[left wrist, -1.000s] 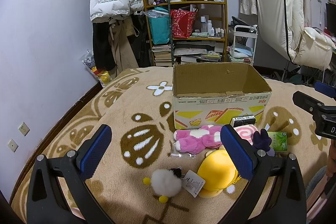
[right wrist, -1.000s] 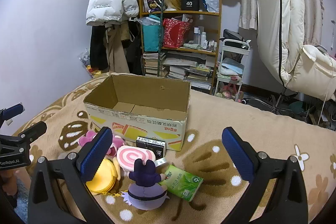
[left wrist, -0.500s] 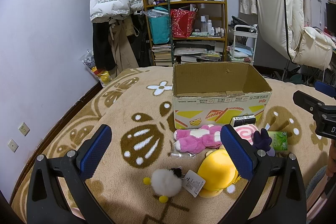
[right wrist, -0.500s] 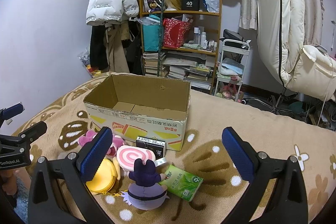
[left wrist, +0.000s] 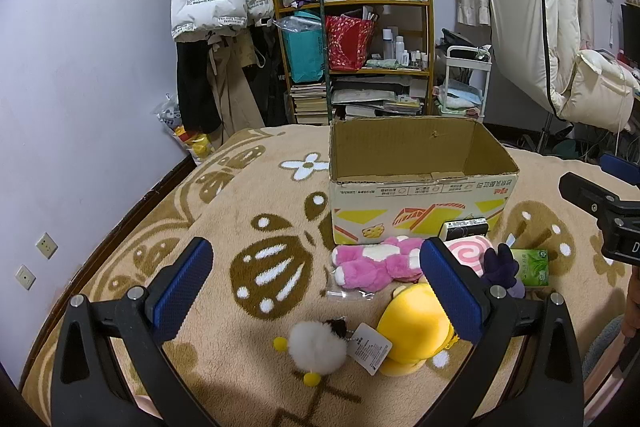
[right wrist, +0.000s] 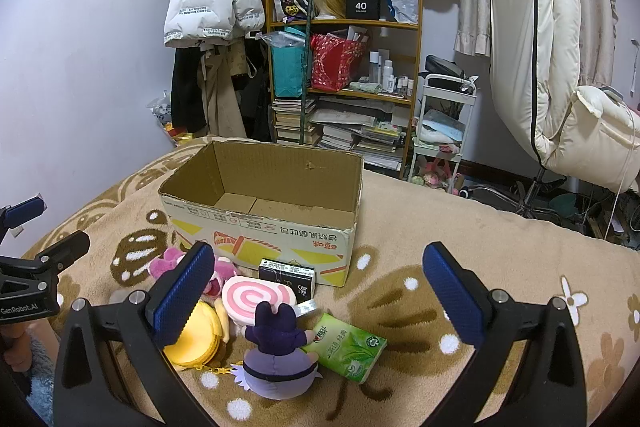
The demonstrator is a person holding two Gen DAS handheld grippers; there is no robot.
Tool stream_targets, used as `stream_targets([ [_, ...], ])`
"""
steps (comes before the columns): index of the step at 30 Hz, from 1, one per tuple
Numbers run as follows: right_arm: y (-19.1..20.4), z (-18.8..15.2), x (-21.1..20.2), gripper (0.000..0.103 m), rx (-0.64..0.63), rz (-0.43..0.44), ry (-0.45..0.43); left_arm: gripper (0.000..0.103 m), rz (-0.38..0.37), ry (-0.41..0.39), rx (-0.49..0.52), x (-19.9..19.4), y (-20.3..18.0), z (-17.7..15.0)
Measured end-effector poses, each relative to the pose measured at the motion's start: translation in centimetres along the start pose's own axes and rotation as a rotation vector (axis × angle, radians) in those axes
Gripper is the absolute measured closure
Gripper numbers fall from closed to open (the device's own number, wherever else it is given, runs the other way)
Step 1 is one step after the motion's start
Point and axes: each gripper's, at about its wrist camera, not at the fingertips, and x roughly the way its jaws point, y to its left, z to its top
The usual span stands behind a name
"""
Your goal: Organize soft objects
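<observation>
Left gripper (left wrist: 316,279) spread wide, empty, above the blanket (left wrist: 224,227). Right gripper (right wrist: 316,287) likewise wide apart, gripping nothing. Soft toys heaped on the blanket just in front of an open cardboard box (left wrist: 416,187): pink plush (left wrist: 372,261), yellow plush (left wrist: 412,331), white pompom (left wrist: 318,347), purple plush (right wrist: 276,351), swirl cushion (right wrist: 256,299). Green tissue pack (right wrist: 348,345) touching the purple plush; small black box (right wrist: 286,277) against the carton's front.
</observation>
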Motion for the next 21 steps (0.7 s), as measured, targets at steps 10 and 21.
stream_targets([
  [10,0.0,0.0,0.0,0.0,0.0,0.0,0.001,0.001,0.001,0.003,-0.001,0.0,0.3,-0.2],
  [21,0.3,-0.7,0.3,0.0,-0.001,0.022,0.017,0.001,-0.007,0.096,-0.019,1.5,1.2,-0.3],
])
